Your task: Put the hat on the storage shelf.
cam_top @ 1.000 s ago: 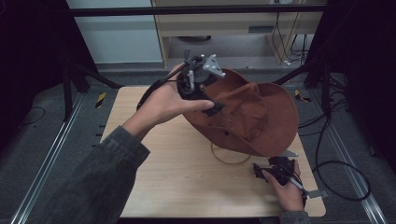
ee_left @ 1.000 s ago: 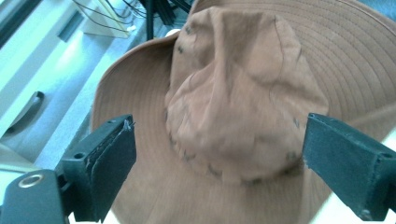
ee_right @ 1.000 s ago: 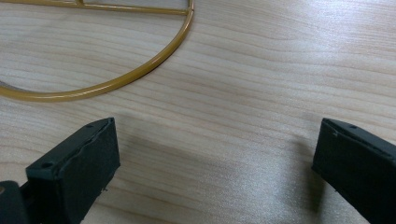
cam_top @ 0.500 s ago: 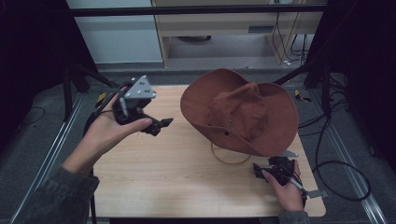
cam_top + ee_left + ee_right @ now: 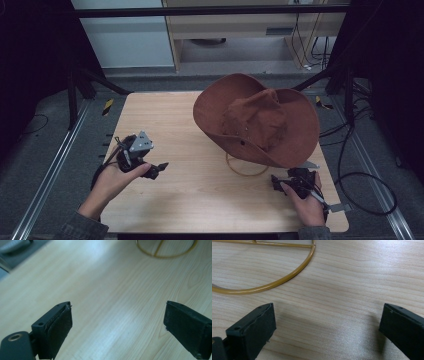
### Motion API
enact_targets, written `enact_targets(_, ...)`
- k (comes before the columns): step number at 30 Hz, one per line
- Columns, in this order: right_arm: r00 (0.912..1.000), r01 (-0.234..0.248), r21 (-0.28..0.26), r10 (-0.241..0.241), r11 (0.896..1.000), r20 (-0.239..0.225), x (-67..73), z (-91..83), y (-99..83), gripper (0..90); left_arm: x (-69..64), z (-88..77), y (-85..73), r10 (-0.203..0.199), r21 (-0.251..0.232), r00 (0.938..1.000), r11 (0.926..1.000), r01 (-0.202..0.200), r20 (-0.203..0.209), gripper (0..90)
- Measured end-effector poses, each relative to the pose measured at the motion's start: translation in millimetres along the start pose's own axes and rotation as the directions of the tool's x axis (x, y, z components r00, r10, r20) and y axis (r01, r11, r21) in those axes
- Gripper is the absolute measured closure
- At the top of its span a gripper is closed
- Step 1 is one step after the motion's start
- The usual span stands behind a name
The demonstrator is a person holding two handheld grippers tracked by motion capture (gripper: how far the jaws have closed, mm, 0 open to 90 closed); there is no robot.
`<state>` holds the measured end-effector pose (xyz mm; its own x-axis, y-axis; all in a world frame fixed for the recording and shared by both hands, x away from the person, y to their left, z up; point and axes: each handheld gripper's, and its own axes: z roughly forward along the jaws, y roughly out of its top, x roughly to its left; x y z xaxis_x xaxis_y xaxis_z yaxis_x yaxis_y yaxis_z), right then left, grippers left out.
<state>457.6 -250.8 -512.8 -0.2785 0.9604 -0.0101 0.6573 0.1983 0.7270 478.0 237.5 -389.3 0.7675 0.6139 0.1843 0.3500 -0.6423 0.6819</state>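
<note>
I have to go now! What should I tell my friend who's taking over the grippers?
Left gripper: open, holding nothing, low over the near left of the table.
Right gripper: open, holding nothing, at the near right, beside the gold wire stand.
Brown cowboy hat: sitting on that stand, its ring base showing under the near brim.
Done: hat looks placed on the stand.
Left: probably nothing but checking it sits steady.

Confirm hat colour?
Reddish brown, plain with no pattern, for the hat. Shows best in the high view.
</note>
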Motion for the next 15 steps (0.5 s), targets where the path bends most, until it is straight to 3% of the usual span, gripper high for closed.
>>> enact_targets(7, 1.0000, 0.001, -0.001, -0.001, 1.000, 0.002, 0.0, 0.2, 0.0, 0.6, 0.9, 40.2, -43.8, -0.076, 0.041, 0.9970, 0.9963, 0.076, 0.013, 7.8)
enact_targets(15, 1.0000, -0.001, 0.000, 0.001, 1.000, 0.004, 0.2, 0.2, 0.0, 0.6, 6.8, 58.5, -77.8, -0.162, 0.054, 0.9868, 0.9854, 0.162, 0.003, 7.4)
